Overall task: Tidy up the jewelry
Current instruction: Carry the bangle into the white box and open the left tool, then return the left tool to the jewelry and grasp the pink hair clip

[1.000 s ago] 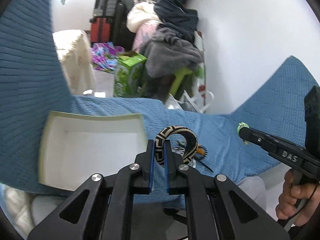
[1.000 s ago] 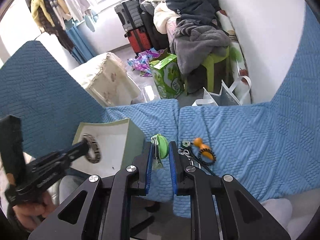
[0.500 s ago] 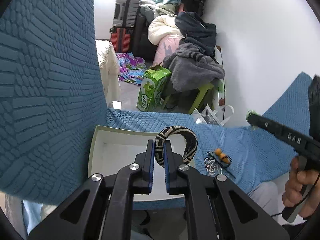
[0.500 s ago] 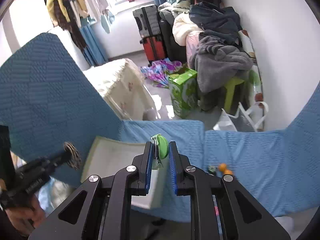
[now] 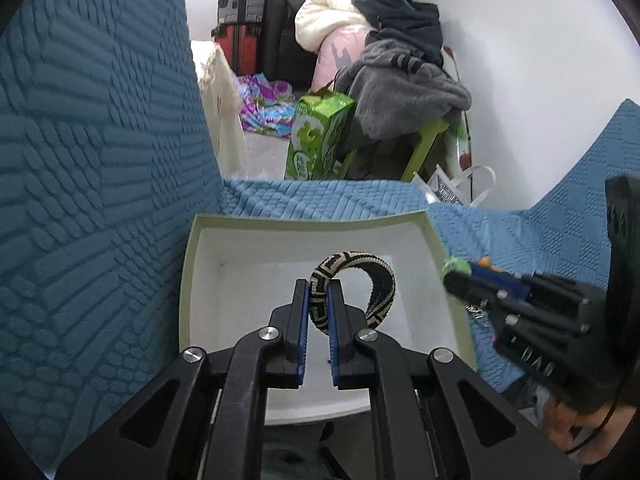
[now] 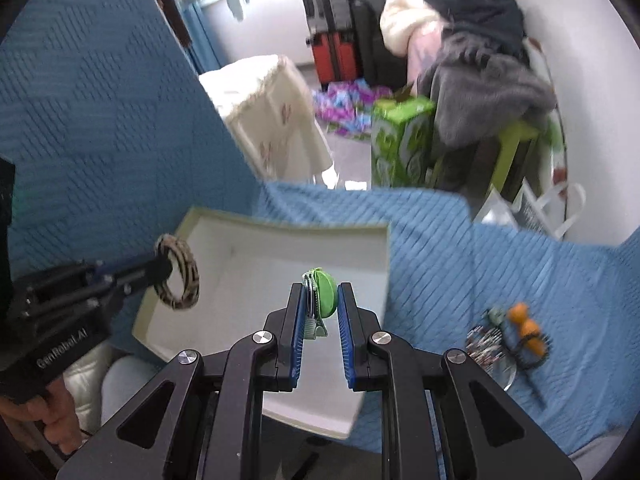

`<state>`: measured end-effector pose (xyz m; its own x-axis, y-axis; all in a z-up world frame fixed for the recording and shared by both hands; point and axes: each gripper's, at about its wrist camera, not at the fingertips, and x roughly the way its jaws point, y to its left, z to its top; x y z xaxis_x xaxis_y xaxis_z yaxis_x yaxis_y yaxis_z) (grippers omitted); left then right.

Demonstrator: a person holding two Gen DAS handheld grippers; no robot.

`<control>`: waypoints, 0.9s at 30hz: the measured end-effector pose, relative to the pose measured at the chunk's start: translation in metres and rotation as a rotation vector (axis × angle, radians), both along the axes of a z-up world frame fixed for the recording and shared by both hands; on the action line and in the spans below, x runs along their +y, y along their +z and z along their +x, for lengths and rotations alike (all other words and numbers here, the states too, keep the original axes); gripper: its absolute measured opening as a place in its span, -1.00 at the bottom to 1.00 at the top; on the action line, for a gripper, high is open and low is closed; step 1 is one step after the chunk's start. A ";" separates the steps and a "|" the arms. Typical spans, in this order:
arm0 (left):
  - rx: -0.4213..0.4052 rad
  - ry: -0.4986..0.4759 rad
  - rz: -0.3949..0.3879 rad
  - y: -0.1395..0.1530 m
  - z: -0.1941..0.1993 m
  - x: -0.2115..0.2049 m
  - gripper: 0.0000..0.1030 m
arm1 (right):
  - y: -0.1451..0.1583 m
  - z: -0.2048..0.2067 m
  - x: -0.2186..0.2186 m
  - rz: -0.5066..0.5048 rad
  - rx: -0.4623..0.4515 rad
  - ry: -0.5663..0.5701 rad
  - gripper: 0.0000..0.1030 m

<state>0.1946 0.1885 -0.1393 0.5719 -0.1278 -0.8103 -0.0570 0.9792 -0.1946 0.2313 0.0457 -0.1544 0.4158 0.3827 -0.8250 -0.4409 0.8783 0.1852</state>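
Note:
My left gripper (image 5: 319, 300) is shut on a black-and-cream patterned bangle (image 5: 378, 280), held over the inside of a white open box (image 5: 248, 280) with pale green walls. The same bangle (image 6: 186, 284) shows at the left of the right wrist view, over the box's near left corner. My right gripper (image 6: 322, 304) is shut on a green hair clip (image 6: 324, 294) with a metal part, held above the white box (image 6: 256, 268). In the left wrist view the right gripper (image 5: 456, 276) reaches in from the right beside the box's right wall.
A blue quilted cloth (image 6: 460, 248) covers the surface under the box. More jewelry lies on it at the right: an orange piece (image 6: 526, 326) and a beaded cluster (image 6: 484, 342). Beyond the edge are a green carton (image 6: 400, 144), a stool with piled clothes (image 6: 492, 92) and suitcases (image 6: 336, 44).
Both grippers have come down and moved over the white box, each keeping its piece. The box now fills more of both views, and the loose jewelry has slid to the right.

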 end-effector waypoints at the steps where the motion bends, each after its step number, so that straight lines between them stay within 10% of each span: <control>1: 0.009 0.002 -0.004 -0.005 0.002 0.002 -0.83 | -0.008 0.000 0.003 -0.005 0.011 -0.005 -0.73; 14: 0.051 -0.003 -0.020 -0.021 0.004 0.004 -0.80 | -0.032 -0.005 0.012 -0.023 0.029 0.010 -0.72; 19: 0.003 0.029 -0.017 0.003 -0.004 0.003 -0.08 | -0.009 -0.009 0.009 -0.002 -0.009 0.037 -0.51; 27: -0.085 0.044 0.005 0.061 -0.023 -0.010 -0.06 | 0.048 -0.015 -0.012 0.048 -0.090 0.056 -0.46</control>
